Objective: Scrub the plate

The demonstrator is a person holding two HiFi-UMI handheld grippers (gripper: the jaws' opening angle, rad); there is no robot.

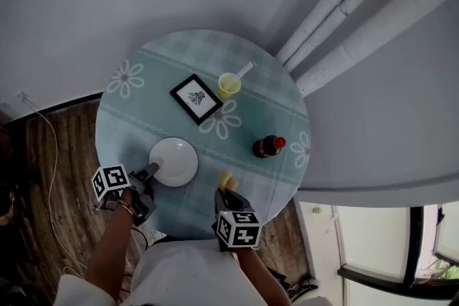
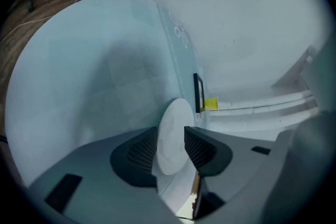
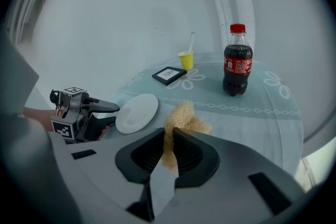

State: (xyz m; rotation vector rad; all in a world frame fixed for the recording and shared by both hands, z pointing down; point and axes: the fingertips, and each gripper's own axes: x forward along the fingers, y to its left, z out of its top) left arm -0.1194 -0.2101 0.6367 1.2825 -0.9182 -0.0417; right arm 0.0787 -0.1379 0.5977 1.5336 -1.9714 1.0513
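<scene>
Plate (image 2: 173,115), between left gripper (image 2: 170,135) jaws, showing smooth white faintly glossy surface. Sponge (image 3: 185,117), pinched in right gripper (image 3: 170,136) jaws, looking coarse, porous. Pads (image 3: 145,155) appearing matt black ribbed plastic. Tablecloth (image 3: 252,113) beyond jaws lying smooth.

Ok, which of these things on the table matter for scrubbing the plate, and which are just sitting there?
For the job: plate, its rim between the jaws of the open left gripper; sponge, clamped in the right gripper.
Lying about: picture frame; yellow cup with a stick in it; cola bottle.
</scene>
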